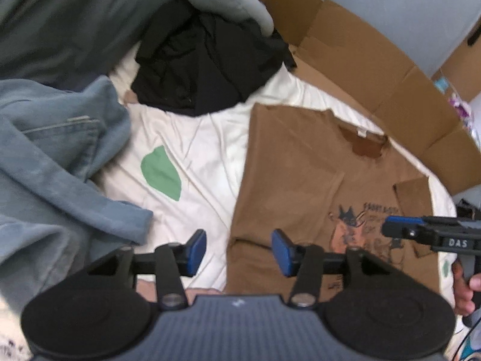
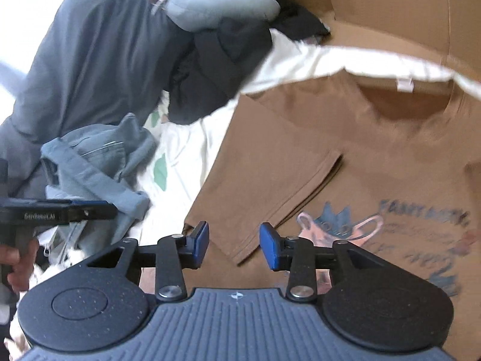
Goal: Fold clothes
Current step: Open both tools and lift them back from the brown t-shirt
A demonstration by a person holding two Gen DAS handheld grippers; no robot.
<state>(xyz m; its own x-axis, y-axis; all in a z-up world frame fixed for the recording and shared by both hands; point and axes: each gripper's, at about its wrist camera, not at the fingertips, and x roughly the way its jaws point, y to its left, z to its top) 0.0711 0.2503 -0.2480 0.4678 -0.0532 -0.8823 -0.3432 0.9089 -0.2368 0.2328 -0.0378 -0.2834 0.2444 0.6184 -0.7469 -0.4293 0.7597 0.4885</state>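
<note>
One brown T-shirt [image 1: 300, 162] with one print. One pair of jeans [image 1: 54, 156]. One black garment [image 1: 207, 60]. One grey pillow [image 1: 60, 21]. One flattened cardboard box [image 1: 375, 69]. One white sheet [image 1: 204, 156]. Two tools: left [image 1: 239, 248], right [image 2: 234, 240].

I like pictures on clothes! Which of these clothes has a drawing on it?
The flat brown cotton T-shirt. The crumpled blue denim jeans and bunched black garment look plain.
</note>
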